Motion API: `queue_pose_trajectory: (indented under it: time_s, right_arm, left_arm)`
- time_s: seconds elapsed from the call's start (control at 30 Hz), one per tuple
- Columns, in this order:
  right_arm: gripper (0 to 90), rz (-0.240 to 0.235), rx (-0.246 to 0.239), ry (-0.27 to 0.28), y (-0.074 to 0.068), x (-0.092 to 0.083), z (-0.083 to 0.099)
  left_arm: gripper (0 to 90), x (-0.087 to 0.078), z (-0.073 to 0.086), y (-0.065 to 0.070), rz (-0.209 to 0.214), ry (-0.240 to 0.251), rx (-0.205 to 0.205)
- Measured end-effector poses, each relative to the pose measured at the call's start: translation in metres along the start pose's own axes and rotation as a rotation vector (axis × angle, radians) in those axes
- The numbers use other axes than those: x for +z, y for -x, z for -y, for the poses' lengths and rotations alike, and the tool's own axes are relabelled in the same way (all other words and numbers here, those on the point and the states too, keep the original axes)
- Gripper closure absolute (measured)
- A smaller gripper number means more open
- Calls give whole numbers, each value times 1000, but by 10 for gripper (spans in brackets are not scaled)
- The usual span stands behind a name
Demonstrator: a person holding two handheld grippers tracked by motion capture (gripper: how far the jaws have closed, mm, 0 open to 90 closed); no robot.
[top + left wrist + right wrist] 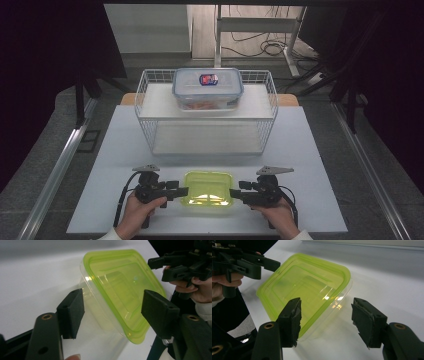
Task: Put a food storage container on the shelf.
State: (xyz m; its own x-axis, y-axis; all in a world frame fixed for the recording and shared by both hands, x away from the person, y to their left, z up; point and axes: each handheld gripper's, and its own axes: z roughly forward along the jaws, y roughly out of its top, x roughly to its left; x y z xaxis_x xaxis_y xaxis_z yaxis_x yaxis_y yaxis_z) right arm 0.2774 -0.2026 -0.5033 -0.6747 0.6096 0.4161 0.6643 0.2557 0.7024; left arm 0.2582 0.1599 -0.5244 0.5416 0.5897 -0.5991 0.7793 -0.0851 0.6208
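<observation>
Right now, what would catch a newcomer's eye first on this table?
The bright green-lidded container at the table's near edge, flanked by the left hand-held gripper and the right hand-held gripper, both open. Behind it, a white wire rack carries a clear blue-rimmed box.

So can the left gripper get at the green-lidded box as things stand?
Probably yes: the left gripper sits right at the box, its open jaws around one corner, with nothing between them and it.

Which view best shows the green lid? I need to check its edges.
The right gripper view: the green lid lies nearly whole, rim plain on three sides. The left gripper view shows it close but steeply slanted. The high view shows it small, with glare.
</observation>
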Motion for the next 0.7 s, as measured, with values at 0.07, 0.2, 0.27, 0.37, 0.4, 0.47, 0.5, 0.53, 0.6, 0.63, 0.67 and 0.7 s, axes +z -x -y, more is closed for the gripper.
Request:
queue_pose_trajectory:
  time_s: [0.07,0.2,0.27,0.37,0.4,0.47,0.5,0.53,0.6,0.63,0.67,0.7]
  right_arm:
    - [410,1,2,-1,0,1,0]
    - [411,-3,32,-14,1,5,0]
    - [420,-7,33,-21,2,7,0]
    - [443,-17,40,-24,1,8,0]
    - [452,-20,44,-25,1,9,0]
    - [473,-23,42,-31,1,10,0]
    - [483,-25,40,-34,1,11,0]
    - [491,-30,41,-36,1,11,0]
    - [513,-28,38,-39,0,12,0]
    - [522,-31,38,-39,0,13,1]
    - [532,-29,39,-41,0,13,1]
    - [532,-29,39,-41,0,13,1]
  left_arm:
    - [357,2,0,-1,0,-10,0]
    - [406,9,0,-2,18,-29,-19]
    - [438,10,1,-2,22,-39,-13]
    - [490,11,1,-2,32,-39,-16]
    - [508,11,1,-2,34,-38,-15]
    - [543,11,1,-2,36,-40,-14]
    - [554,10,1,-3,37,-44,-11]
    - [562,10,0,-4,39,-43,-17]
    - [595,10,0,-5,37,-35,-17]
    - [626,9,0,-6,36,-39,-14]
    - [645,10,0,-6,35,-38,-15]
    - [652,10,0,-6,35,-38,-15]
